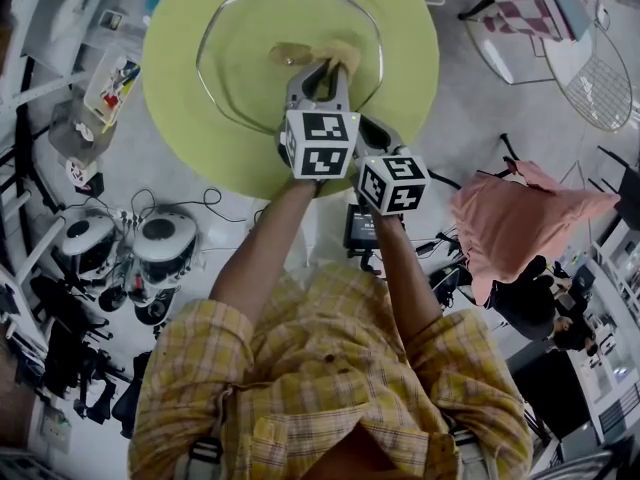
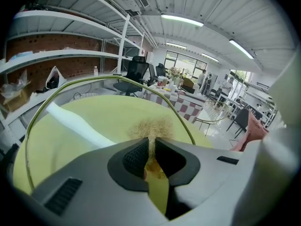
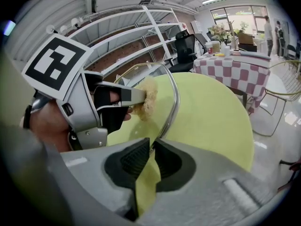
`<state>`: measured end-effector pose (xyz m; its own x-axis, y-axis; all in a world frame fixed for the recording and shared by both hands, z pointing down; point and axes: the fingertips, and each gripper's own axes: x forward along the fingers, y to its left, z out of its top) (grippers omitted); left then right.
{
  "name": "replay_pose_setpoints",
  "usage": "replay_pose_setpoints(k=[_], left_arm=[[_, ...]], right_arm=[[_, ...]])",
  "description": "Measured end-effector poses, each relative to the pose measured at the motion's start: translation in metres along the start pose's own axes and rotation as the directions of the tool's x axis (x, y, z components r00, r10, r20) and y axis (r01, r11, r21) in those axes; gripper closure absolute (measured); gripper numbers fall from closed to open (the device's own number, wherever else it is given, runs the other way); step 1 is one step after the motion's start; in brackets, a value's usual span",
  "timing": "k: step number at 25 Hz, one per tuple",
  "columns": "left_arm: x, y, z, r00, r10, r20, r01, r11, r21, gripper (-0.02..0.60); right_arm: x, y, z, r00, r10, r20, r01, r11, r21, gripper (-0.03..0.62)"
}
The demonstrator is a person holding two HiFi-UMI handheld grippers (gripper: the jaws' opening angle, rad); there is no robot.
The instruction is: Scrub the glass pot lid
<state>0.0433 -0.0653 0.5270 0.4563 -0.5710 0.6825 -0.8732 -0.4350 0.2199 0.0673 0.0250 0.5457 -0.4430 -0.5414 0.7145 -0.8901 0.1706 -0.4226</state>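
- We see one glass pot lid (image 1: pixel 245 68) over the round yellow-green surface (image 1: pixel 180 68). Whether its far edge rests there we cannot tell.
- Its near rim is pinched in the right hand-held gripper (image 3: pixel 153 147), so the lid stretches forward and away from that gripper.
- One tan scrub pad (image 1: pixel 315 56) touches the glass near its middle, squeezed tight in the left hand-held gripper (image 2: pixel 151 142).
- The left gripper is the nearer to the glass face. We judge that the coming stroke runs across the glass, the right steadying the rim.
- Count: one lid, one pad, two grippers.
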Motion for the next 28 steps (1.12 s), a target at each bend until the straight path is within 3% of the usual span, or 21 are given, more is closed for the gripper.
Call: replay_pose_setpoints(k=[7, 12, 28], left_arm=[[0.006, -0.023, 0.003, 0.998, -0.062, -0.012, 0.062, 0.998, 0.008, 0.538], [0.006, -0.028, -0.005, 0.994, -0.103, -0.041, 0.102, 0.994, -0.026, 0.538], [-0.005, 0.003, -0.019, 0.997, -0.05, -0.052, 0.049, 0.999, -0.022, 0.538]], right_arm=[[0.001, -0.002, 0.0, 1.0, -0.002, 0.0, 0.002, 1.0, 0.005, 0.559], [0.001, -0.002, -0.002, 1.0, -0.007, 0.0, 0.007, 1.0, 0.001, 0.557], [0.0, -0.005, 0.0, 0.999, -0.033, 0.008, 0.033, 0.999, -0.002, 0.556]])
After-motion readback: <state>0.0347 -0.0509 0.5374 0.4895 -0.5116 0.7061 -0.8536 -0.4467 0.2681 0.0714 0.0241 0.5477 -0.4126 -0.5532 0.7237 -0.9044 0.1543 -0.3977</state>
